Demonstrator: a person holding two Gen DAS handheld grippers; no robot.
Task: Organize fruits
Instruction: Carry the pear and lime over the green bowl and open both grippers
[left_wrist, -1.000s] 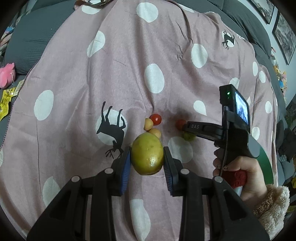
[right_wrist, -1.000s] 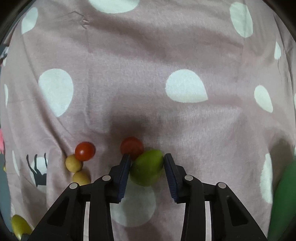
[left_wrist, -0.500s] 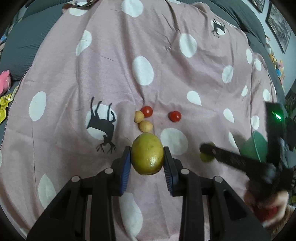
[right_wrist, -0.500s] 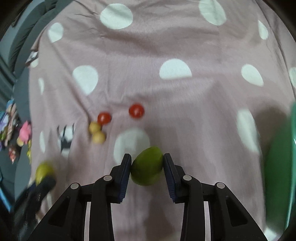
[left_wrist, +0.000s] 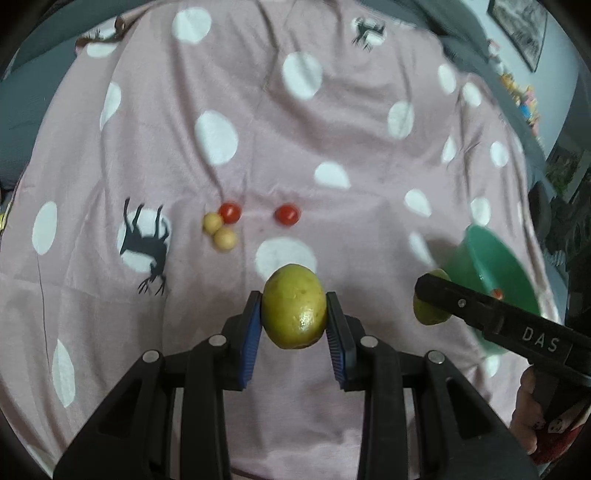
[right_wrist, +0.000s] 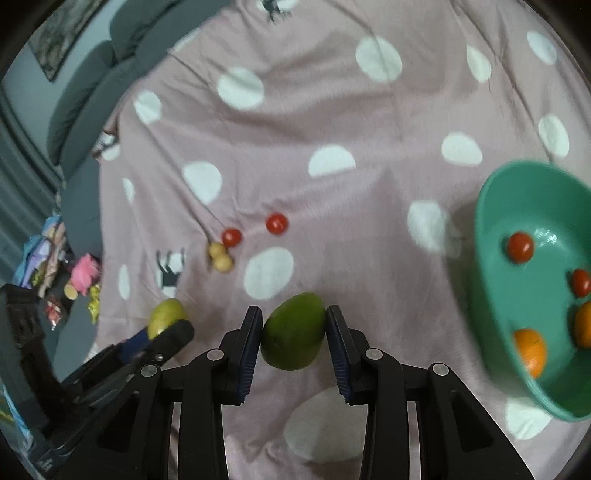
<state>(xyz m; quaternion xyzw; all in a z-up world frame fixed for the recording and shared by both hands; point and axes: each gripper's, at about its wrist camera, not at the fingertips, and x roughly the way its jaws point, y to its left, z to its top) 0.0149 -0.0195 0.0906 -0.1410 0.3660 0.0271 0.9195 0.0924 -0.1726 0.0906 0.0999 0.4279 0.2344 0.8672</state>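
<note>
Above the pink spotted blanket (left_wrist: 258, 92) | left gripper (left_wrist: 294, 317) clamped on yellow-green fruit (left_wrist: 294, 306), held aloft | right gripper (right_wrist: 293, 338) clamped on green fruit (right_wrist: 293, 336), left of teal bowl (right_wrist: 491, 258) | two red tomatoes (left_wrist: 229, 212), two pale round fruits (left_wrist: 225, 239) lay on cloth.

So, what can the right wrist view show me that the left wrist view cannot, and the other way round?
Only the right wrist view looks into the green bowl: two red tomatoes and two oranges lie inside. It also shows the toy clutter beyond the cloth's edge.

Only the left wrist view shows the hand that holds the right gripper.

Both show the left gripper shut on a yellow-green fruit, the right gripper shut on a green fruit, and two tomatoes and two small yellow fruits loose on the cloth.
</note>
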